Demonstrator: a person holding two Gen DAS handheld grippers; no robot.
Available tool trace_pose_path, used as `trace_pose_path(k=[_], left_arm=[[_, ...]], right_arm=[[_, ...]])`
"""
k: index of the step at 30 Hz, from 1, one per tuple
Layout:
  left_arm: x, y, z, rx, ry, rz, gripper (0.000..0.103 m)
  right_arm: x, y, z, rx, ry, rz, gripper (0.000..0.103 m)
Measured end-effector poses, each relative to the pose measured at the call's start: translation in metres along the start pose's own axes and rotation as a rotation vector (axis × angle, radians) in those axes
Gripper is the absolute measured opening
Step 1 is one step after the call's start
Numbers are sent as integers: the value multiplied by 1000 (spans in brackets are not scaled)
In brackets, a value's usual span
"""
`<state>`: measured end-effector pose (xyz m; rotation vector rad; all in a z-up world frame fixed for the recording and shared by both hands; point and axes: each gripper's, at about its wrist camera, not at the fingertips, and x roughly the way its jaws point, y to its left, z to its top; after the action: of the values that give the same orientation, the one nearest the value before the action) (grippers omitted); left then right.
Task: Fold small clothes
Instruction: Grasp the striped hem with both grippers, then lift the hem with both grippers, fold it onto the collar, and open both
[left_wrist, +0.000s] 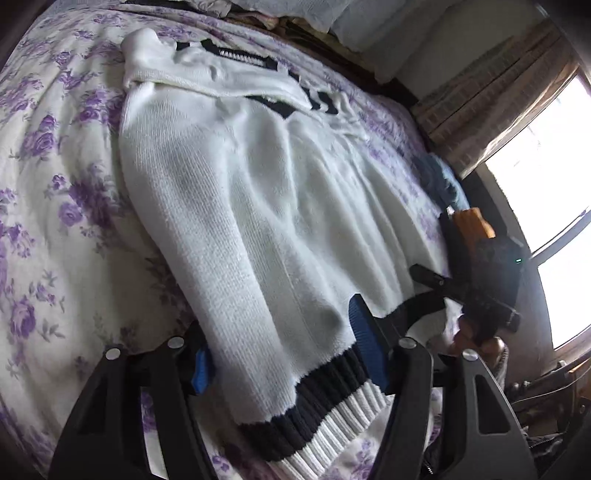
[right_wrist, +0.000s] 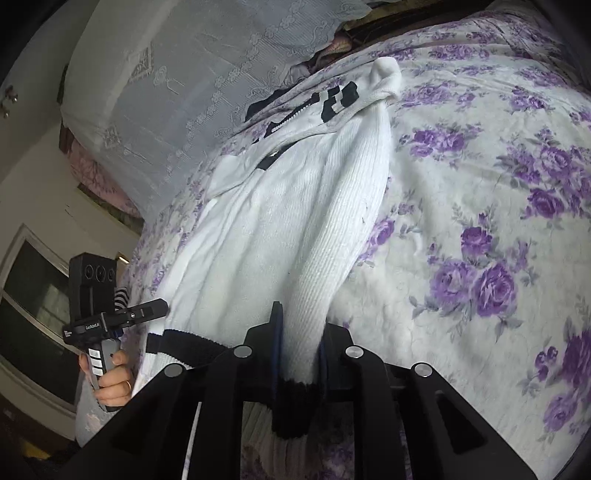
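A white knit sweater (left_wrist: 258, 184) with black trim lies spread on the flowered bed sheet (left_wrist: 55, 221), its collar at the far end. A sleeve (left_wrist: 221, 240) lies down over the body, ending in a black-and-white ribbed cuff (left_wrist: 325, 417). My left gripper (left_wrist: 280, 332) straddles this sleeve near the cuff; the blue pads stand apart and the knit between them lies flat. In the right wrist view my right gripper (right_wrist: 300, 321) is shut on the other sleeve (right_wrist: 343, 229) just above its cuff. A hand holds the left gripper (right_wrist: 147, 308) at the sweater's (right_wrist: 280, 221) far hem corner.
A lace-covered stack of bedding (right_wrist: 184, 74) stands at the head of the bed. A blue cloth (left_wrist: 443, 181) lies by the bed's edge under a bright window (left_wrist: 554, 166) with a curtain. Flowered sheet (right_wrist: 480, 221) stretches to the right of the sweater.
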<state>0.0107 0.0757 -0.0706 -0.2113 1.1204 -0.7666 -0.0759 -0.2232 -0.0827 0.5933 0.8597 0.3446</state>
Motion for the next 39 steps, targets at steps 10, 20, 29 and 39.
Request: trace_pose_path(k=[10, 20, 29, 39], left_arm=[[-33, -5, 31, 69, -92, 73, 12], [-34, -8, 82, 92, -135, 149, 12], [-32, -2, 137, 60, -180, 177, 12], [-21, 27, 198, -22, -204, 165, 12]], right_arm=[[-17, 31, 42, -80, -73, 8, 13], [4, 41, 104, -42, -99, -1, 13], [22, 29, 159, 50, -144, -4, 13], [50, 12, 215, 122, -180, -9, 13]])
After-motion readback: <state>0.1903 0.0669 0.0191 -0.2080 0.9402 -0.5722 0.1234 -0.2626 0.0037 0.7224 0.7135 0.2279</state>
